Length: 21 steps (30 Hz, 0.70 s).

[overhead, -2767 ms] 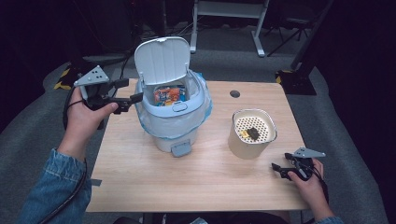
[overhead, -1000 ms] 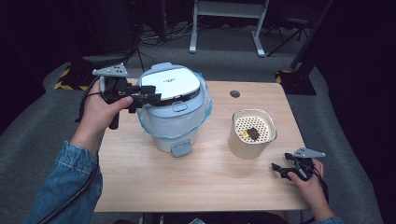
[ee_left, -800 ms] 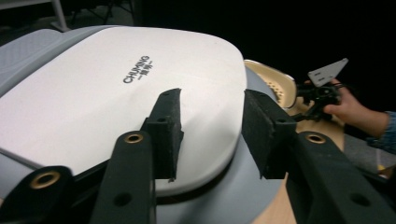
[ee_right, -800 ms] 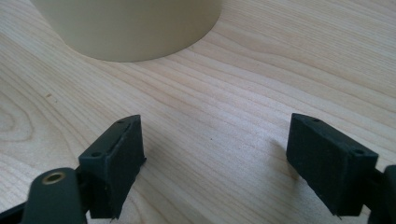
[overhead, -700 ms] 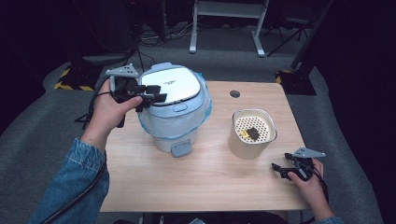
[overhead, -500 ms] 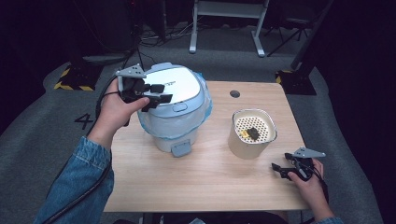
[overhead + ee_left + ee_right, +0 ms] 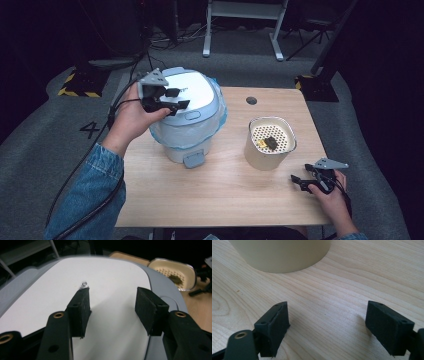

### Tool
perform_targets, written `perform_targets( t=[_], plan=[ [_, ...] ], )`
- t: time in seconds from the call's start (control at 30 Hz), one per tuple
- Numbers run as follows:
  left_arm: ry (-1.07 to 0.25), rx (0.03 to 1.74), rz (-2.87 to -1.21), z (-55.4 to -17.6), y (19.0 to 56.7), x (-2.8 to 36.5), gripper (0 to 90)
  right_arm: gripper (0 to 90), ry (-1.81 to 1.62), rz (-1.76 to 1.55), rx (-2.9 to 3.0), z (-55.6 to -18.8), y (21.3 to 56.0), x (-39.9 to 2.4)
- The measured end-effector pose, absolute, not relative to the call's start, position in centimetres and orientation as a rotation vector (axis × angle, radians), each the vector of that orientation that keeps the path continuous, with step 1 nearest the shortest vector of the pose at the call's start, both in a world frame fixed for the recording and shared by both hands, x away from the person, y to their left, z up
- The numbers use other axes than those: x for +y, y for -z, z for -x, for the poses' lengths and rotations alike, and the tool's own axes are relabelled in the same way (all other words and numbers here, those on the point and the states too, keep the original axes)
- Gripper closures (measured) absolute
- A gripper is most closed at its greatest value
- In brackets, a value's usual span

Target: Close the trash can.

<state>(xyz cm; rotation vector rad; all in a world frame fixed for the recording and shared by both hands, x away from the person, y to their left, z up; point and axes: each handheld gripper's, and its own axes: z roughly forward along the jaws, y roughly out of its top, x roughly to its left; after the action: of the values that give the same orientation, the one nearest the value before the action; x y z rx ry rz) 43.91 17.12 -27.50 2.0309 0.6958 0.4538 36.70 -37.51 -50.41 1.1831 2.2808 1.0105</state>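
Left hand (image 7: 131, 119) reaches in from 7 o'clock, denim sleeve up the forearm, wrist bent so the left gripper (image 7: 176, 98) lies nearly level over the closed white lid (image 7: 192, 95) of the pale blue-and-white lidded bin (image 7: 187, 120). That bin stands on the light wooden table (image 7: 220, 200), left of centre, at about 10 o'clock from the table's middle. In the left gripper view the two black jaws stand apart, nothing between them, both pads poised just above the lid's white top; a scrap of printed lettering sits by the left pad (image 7: 80, 308). Cannot tell whether the pads graze the lid or clear it.

Right hand (image 7: 332, 197) rests at the table's 4 o'clock corner, right gripper (image 7: 299, 181) low over the wood, jaws wide apart and empty, pointing toward 10 o'clock.

Cream round perforated-top container (image 7: 270, 143) stands just beyond the right gripper, near but apart; a small dark object (image 7: 270, 142) lies on its perforated top, too small to identify. In the right gripper view the container's upper part is cut off by the frame. A clear plastic liner (image 7: 165, 135) rims the bin's body. Bin contents hidden under the lid.
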Motion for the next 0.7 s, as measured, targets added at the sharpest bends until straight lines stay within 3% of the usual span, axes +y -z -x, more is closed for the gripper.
perform_targets(
  t=[0.2,0.3,0.4,0.7],
  plan=[
    [-0.452,0.684,-1.985,-44.4,27.9,16.9,44.8,19.3,-1.011,-1.183,2.281,-36.7,50.4,-37.5],
    [-0.457,0.702,-1.974,-44.6,28.0,17.0,33.2,19.2,-1.011,-1.183,2.282,-36.7,50.4,-37.5],
    [-0.445,0.703,-1.986,-44.4,27.7,17.2,27.3,19.3,-1.012,-1.183,2.283,-36.7,50.4,-37.5],
    [-0.449,0.661,-1.950,-41.7,26.9,17.9,24.8,19.3,-1.012,-1.181,2.284,-36.7,50.4,-37.5]
  ],
)
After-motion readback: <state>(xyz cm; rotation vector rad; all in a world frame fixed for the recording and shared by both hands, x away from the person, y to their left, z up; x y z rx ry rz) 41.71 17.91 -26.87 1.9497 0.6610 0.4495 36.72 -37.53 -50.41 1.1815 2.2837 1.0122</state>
